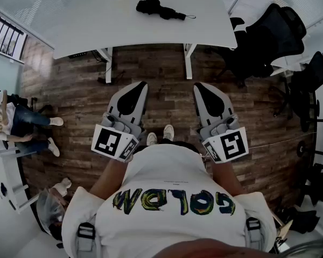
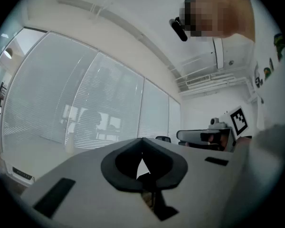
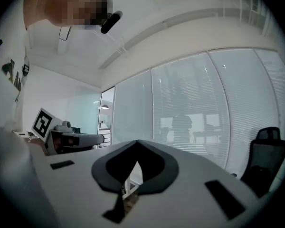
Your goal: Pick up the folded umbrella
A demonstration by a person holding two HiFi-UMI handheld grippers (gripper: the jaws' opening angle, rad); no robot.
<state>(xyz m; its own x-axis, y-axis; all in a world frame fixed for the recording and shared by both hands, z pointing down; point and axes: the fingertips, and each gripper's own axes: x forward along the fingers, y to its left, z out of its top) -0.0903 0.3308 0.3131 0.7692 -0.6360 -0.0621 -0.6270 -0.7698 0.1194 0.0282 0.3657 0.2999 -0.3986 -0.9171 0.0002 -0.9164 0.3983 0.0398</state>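
Black folded umbrella (image 1: 160,8) lies on the counter (image 1: 86,20), well beyond left tongs (image 1: 141,85) and right tongs (image 1: 198,86), both closed and empty, so approaching and opening likely come next

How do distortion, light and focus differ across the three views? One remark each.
Head view: fisheye bows the white table edges, yet the folded umbrella is crisp. Left gripper view: black round vignette; left tongs close and soft against backlit blinds. Right gripper view: same vignette; window frames curve.

Shirt (image 1: 167,171) print: "GOLD" legible approx., rest unclear.
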